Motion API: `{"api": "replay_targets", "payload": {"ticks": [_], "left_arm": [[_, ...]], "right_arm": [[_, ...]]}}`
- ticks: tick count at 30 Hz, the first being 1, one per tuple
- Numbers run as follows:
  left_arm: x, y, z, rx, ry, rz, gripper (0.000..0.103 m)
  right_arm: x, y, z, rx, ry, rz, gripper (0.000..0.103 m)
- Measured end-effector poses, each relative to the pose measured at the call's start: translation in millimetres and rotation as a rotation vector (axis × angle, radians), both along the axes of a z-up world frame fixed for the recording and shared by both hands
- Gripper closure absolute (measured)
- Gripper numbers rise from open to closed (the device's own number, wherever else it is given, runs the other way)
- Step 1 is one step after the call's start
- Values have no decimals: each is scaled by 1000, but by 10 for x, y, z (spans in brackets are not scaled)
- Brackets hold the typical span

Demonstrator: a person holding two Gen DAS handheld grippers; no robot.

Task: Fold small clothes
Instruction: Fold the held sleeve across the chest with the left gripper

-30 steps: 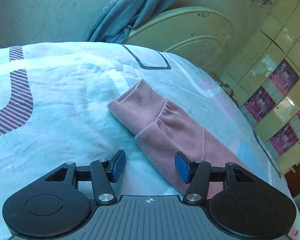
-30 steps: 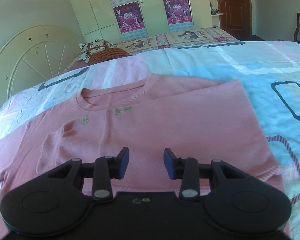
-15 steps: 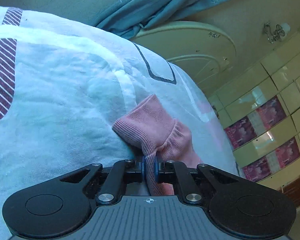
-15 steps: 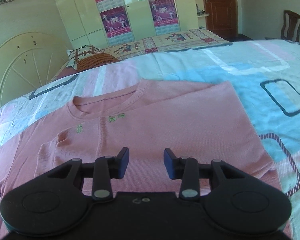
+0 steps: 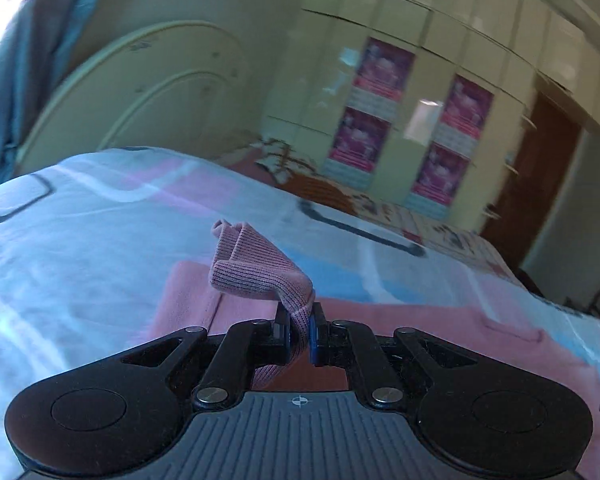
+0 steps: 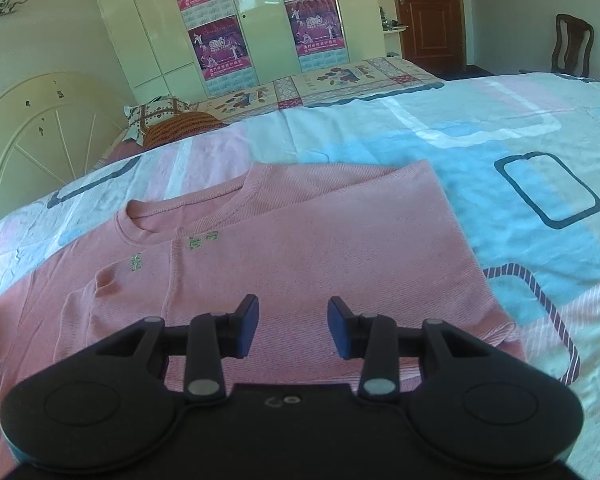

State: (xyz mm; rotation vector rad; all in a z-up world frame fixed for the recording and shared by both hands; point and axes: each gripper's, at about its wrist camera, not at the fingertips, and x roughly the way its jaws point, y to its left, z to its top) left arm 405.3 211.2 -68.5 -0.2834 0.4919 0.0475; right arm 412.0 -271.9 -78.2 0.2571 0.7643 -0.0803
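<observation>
A pink long-sleeved top [image 6: 300, 248] lies flat on the bed, neckline toward the headboard, its right side folded in to a straight edge. My left gripper [image 5: 299, 334] is shut on the top's ribbed sleeve cuff [image 5: 256, 268] and holds it lifted above the pink body [image 5: 420, 320]. My right gripper [image 6: 292, 328] is open and empty, low over the top's lower middle.
The bedsheet [image 6: 520, 152] is pale blue, pink and white with dark outlines. A cream headboard [image 6: 32, 128] and patterned pillows [image 6: 172, 120] are at the far end. A wardrobe with posters [image 6: 256, 24], a brown door [image 6: 428, 8] and a chair [image 6: 572, 44] stand beyond.
My left gripper closed on the sleeve cuff, lifted it off the sheet and swung it over toward the top's body. My right gripper stayed open and drifted slightly.
</observation>
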Motion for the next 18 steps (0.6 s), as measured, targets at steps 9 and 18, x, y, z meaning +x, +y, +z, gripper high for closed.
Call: {"api": "replay_targets", "payload": {"ticks": [9, 18], "left_arm": [[429, -2097, 125, 29, 65, -315, 96], [160, -3254, -230, 156, 175, -498, 34]], "right_arm": [[-132, -176, 47, 46, -18, 26, 65], [-237, -532, 56, 157, -32, 17, 33]]}}
